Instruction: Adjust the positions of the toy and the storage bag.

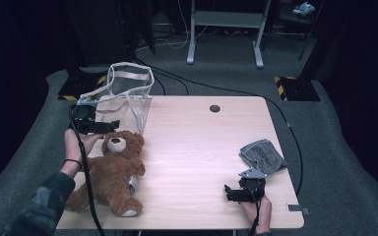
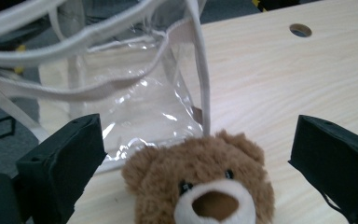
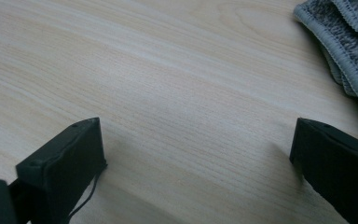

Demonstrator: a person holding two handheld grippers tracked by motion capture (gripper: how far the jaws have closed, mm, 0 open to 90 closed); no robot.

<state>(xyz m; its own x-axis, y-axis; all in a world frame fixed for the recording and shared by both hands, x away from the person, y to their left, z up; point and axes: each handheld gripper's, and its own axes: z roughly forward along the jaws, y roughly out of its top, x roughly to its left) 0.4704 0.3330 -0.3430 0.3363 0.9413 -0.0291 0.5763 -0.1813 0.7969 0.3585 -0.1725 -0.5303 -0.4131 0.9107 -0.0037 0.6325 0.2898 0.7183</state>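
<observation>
Brown plush fills the space ahead of the left gripper (image 2: 200, 163), whose jaws stand wide apart with nothing between them; the teddy bear (image 1: 113, 172) lies on its back at the near left of the table (image 1: 202, 142), its head towards the clear bag (image 1: 125, 98) that stands just behind it, open at the top; the right gripper (image 1: 237, 192) rests low over bare wood at the near right, jaws equally wide and empty, with the grey cloth (image 1: 262, 156) just beyond it; the work looks like getting the bear into the bag, and the risks follow from that; a pinch on the fur of the head alone would likely slip as the soft body sags and swings; the bag's thin walls and loose handles could fold inward or tip when the bear is pushed against the rim, since nothing steadies it; the right gripper is well apart from the bag, so help there would come late; the trailing cable across the bear may also drag it
</observation>
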